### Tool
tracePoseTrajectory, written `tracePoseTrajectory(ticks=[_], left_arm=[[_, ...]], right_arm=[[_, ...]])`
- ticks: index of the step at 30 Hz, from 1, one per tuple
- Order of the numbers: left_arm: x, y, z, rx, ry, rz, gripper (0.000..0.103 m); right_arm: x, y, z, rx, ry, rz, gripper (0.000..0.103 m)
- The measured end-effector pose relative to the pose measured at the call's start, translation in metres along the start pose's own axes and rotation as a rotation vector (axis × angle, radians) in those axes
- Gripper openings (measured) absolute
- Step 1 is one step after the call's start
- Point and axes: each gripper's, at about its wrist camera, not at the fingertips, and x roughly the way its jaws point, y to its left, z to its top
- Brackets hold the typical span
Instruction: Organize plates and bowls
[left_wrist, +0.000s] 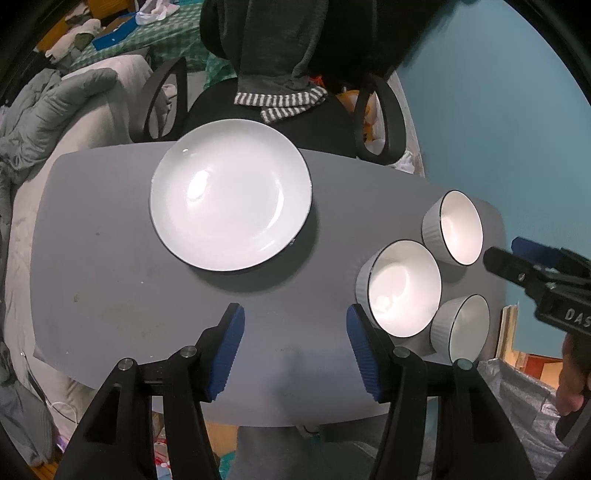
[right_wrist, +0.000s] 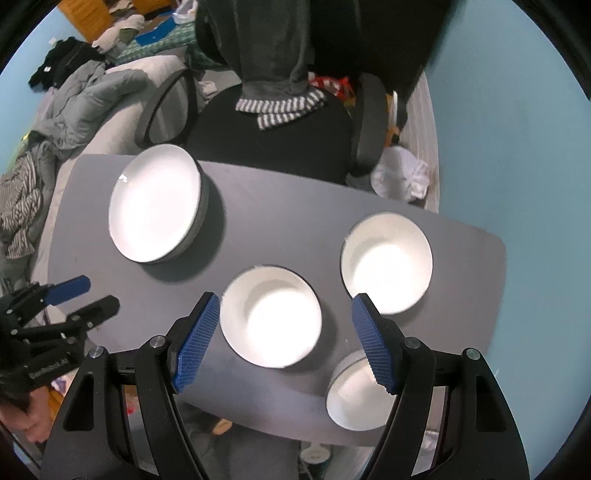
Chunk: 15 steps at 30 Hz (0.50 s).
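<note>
A white plate (left_wrist: 229, 195) with a dark rim lies at the far middle of the grey table (left_wrist: 110, 258); in the right wrist view the plate (right_wrist: 157, 203) shows a thick edge, like a stack. Three white ribbed bowls stand apart on the right: a far bowl (left_wrist: 458, 227), a middle bowl (left_wrist: 404, 288) and a near bowl (left_wrist: 463, 328). My left gripper (left_wrist: 295, 314) is open over bare table, left of the middle bowl. My right gripper (right_wrist: 285, 301) is open above the middle bowl (right_wrist: 271, 321), with the far bowl (right_wrist: 386, 264) and near bowl (right_wrist: 354, 398) to its right.
A black office chair (left_wrist: 280, 122) draped with a grey garment and a striped cloth stands behind the table. A grey quilt (left_wrist: 55, 110) lies to the left. The near bowl sits close to the table's front edge (right_wrist: 295, 421). A hand (left_wrist: 569, 384) holds the right gripper (left_wrist: 502, 251).
</note>
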Motion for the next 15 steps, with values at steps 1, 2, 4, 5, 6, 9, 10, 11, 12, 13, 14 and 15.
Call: tracePoseTrajectory(ticks=[1, 2, 4, 5, 6, 9, 10, 11, 12, 13, 14, 15], left_arm=[[0.001, -0.002, 0.0, 0.003, 0.002, -0.002, 0.059], [0.003, -0.004, 0.001, 0.006, 0.005, -0.002, 0.059], [0.006, -0.008, 0.001, 0.011, 0.011, -0.006, 0.059], [0.008, -0.01, 0.001, 0.012, 0.014, -0.007, 0.059], [0.01, -0.012, 0.001, 0.015, 0.019, -0.008, 0.059], [0.016, -0.018, 0.002, 0.024, 0.031, -0.007, 0.06], [0.019, -0.02, 0.003, 0.027, 0.035, -0.007, 0.06], [0.02, -0.021, 0.003, 0.028, 0.04, -0.007, 0.06], [0.023, -0.023, 0.003, 0.031, 0.045, -0.008, 0.06], [0.026, -0.025, 0.003, 0.035, 0.049, -0.007, 0.06], [0.028, -0.028, 0.003, 0.039, 0.055, -0.005, 0.06], [0.03, -0.03, 0.003, 0.045, 0.058, -0.003, 0.06]], right_arm=[[0.003, -0.004, -0.003, 0.01, 0.008, 0.002, 0.073], [0.005, -0.008, -0.005, 0.019, 0.015, 0.003, 0.073], [0.01, -0.017, -0.009, 0.036, 0.027, 0.006, 0.073], [0.011, -0.02, -0.012, 0.042, 0.028, 0.009, 0.073], [0.012, -0.024, -0.014, 0.047, 0.028, 0.011, 0.073], [0.023, -0.037, -0.021, 0.077, 0.043, 0.022, 0.073], [0.025, -0.04, -0.023, 0.085, 0.047, 0.026, 0.073], [0.028, -0.044, -0.026, 0.095, 0.053, 0.032, 0.073], [0.03, -0.048, -0.029, 0.104, 0.056, 0.041, 0.073], [0.032, -0.052, -0.032, 0.115, 0.059, 0.054, 0.073], [0.034, -0.054, -0.033, 0.124, 0.062, 0.062, 0.073], [0.036, -0.056, -0.035, 0.134, 0.066, 0.073, 0.073]])
